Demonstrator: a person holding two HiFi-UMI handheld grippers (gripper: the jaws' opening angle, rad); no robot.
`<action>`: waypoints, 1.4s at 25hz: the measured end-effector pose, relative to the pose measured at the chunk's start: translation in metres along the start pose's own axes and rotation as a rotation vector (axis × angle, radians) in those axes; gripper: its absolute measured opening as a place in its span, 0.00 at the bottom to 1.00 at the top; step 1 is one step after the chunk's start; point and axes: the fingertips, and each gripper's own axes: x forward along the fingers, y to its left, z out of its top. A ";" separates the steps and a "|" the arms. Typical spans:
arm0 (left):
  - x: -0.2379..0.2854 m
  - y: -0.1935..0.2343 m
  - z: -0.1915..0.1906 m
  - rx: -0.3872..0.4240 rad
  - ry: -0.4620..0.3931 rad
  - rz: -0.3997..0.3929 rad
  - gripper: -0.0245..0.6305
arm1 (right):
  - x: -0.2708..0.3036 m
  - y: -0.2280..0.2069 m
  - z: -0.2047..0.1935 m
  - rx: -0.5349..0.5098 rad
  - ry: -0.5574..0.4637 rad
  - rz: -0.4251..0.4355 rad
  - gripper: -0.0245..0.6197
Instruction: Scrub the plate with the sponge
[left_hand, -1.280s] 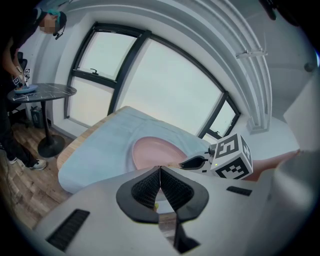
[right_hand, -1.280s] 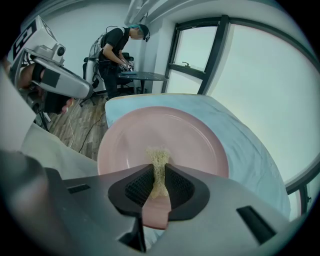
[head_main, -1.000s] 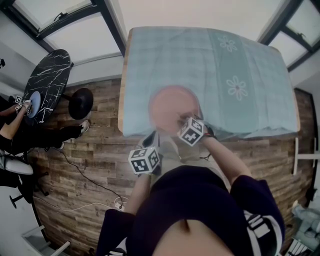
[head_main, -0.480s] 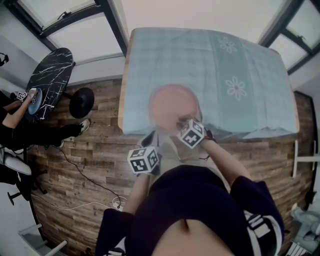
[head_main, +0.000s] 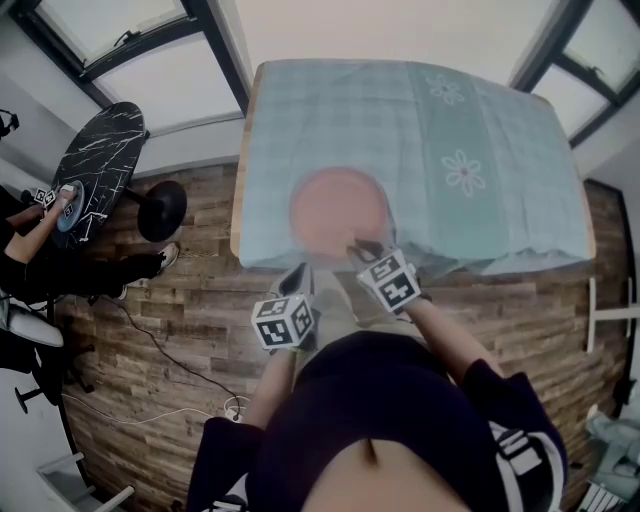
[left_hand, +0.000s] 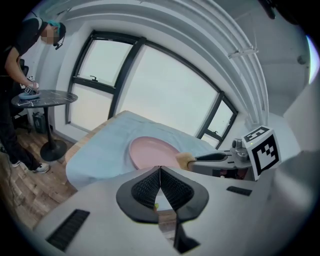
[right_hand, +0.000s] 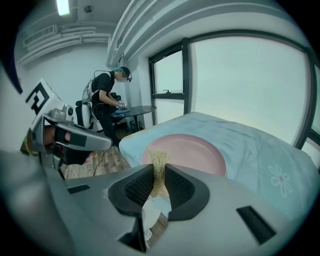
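Note:
A pink plate (head_main: 336, 207) lies on the light blue tablecloth (head_main: 450, 110), close to the table's near edge. My right gripper (head_main: 358, 248) hovers at the plate's near rim, shut on a yellowish sponge (right_hand: 159, 161) that sticks out over the plate (right_hand: 195, 152). My left gripper (head_main: 300, 272) is at the table's near edge, left of the right one and short of the plate, with its jaws shut on nothing (left_hand: 159, 172). The left gripper view shows the plate (left_hand: 149, 151) ahead and the sponge (left_hand: 183, 160) in the right gripper's tips.
The table's wooden left edge (head_main: 238, 190) borders a wood plank floor (head_main: 170, 320) with a cable (head_main: 165, 360) on it. A black marble round table (head_main: 100, 160) stands far left, with another person (head_main: 30, 240) working at it. Flower prints (head_main: 465, 172) mark the cloth's right half.
My right gripper with the sponge has drawn back a little, from over the plate toward its near rim. The left gripper has hardly moved.

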 end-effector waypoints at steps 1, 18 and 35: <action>-0.001 -0.002 0.000 0.003 -0.001 -0.001 0.06 | -0.005 0.002 0.002 0.018 -0.018 0.003 0.14; -0.003 -0.032 -0.013 -0.031 0.005 -0.027 0.06 | -0.054 0.008 -0.008 0.164 -0.147 0.014 0.14; -0.009 -0.035 -0.013 -0.029 0.001 -0.018 0.06 | -0.056 0.006 -0.008 0.183 -0.157 0.008 0.14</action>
